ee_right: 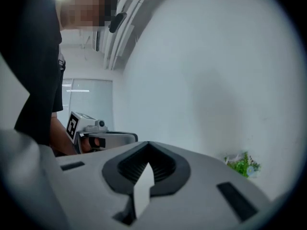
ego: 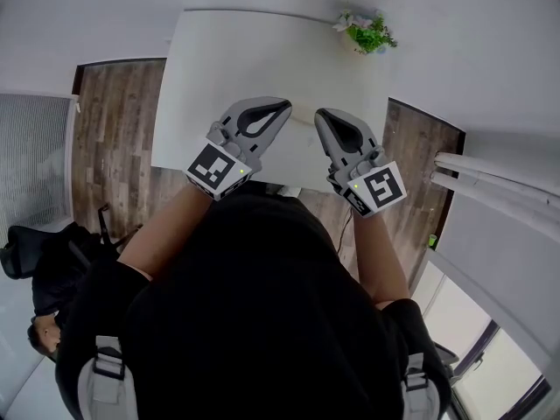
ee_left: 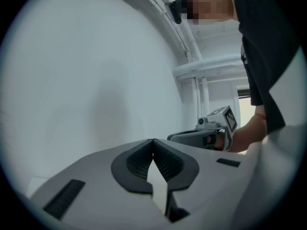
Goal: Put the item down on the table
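In the head view both grippers hover over the near edge of a white table (ego: 245, 51). My left gripper (ego: 282, 106) is shut, its dark pads meeting at the tips with nothing between them, and the left gripper view shows the same shut gripper (ee_left: 153, 141). My right gripper (ego: 322, 114) is shut as well and holds nothing; in its own view the right gripper (ee_right: 147, 144) has its pads together. The two point roughly toward each other, a small gap apart. No loose item shows on the table near them.
A small potted plant (ego: 367, 31) with green leaves stands at the table's far right corner, and this plant (ee_right: 242, 165) shows in the right gripper view too. Wooden floor (ego: 114, 138) lies either side of the table. A dark chair (ego: 44, 252) stands at left, white pipes (ego: 499, 178) at right.
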{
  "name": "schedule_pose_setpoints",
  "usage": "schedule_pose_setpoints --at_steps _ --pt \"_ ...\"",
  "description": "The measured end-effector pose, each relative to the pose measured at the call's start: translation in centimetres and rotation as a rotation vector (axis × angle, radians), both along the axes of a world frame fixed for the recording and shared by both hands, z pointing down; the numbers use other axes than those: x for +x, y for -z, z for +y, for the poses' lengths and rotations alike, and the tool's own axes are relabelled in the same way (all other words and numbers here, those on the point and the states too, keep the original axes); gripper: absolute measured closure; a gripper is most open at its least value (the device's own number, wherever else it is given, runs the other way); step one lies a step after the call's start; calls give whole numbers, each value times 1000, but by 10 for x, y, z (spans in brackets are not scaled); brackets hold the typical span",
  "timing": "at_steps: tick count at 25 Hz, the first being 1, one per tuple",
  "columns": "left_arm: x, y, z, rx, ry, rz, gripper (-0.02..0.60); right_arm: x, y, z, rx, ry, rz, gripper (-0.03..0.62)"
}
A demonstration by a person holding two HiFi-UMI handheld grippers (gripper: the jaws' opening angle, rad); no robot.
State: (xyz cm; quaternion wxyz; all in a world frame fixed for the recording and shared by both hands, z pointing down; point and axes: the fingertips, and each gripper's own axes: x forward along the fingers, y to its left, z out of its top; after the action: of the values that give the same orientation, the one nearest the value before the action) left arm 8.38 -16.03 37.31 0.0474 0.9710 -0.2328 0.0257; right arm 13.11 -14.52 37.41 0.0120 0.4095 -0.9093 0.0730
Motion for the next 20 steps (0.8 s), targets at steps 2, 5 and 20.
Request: schedule_pose_setpoints --at_steps 2,5,20 --pt "3 6 4 8 4 14 588 0 6 4 17 4 -6 592" --pt "5 11 8 15 6 11 588 0 12 7 31 8 -10 592" --pt "8 18 14 31 40 -10 588 3 30 15 92 13 -8 592"
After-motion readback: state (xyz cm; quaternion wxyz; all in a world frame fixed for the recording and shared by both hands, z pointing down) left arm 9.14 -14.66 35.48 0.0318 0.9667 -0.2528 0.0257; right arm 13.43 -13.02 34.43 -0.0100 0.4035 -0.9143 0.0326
